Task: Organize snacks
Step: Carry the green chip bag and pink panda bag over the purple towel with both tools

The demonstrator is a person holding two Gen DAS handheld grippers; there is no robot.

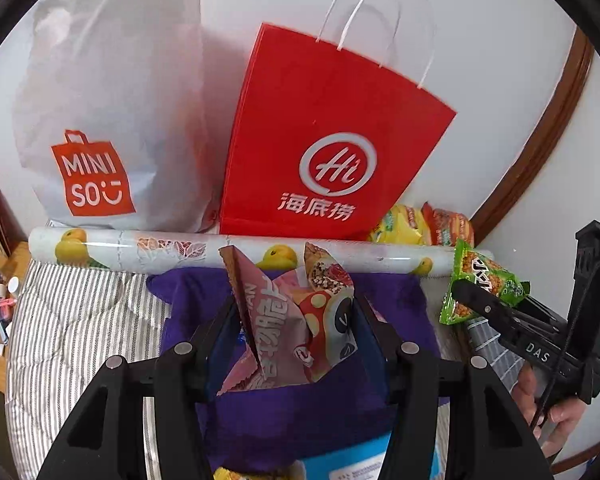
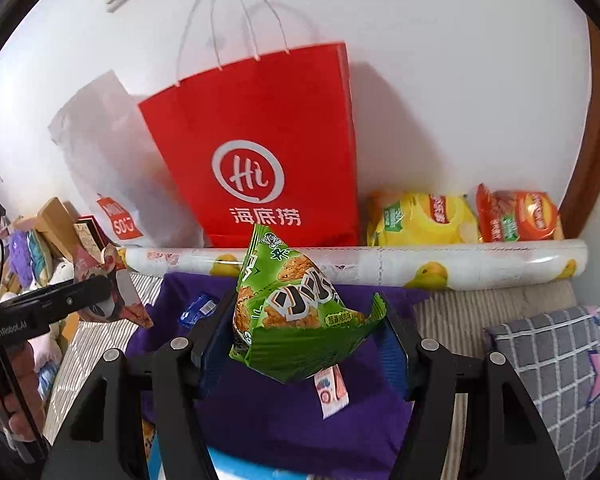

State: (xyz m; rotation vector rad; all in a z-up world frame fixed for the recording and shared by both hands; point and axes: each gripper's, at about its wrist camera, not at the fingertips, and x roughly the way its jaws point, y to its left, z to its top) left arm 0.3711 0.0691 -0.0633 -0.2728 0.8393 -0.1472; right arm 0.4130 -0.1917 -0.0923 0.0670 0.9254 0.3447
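Observation:
My left gripper is shut on a pink snack packet, held above a purple cloth. My right gripper is shut on a green snack packet, also lifted over the purple cloth. In the left wrist view the right gripper with its green packet shows at the right. The right wrist view has the left gripper with the pink packet at its left. A red paper bag stands against the wall straight ahead.
A white shopping bag stands left of the red one. A fruit-printed roll lies in front of both. Yellow and orange chip bags sit behind it on the right. A small blue packet and a white sachet lie on the cloth. A checked cushion is at right.

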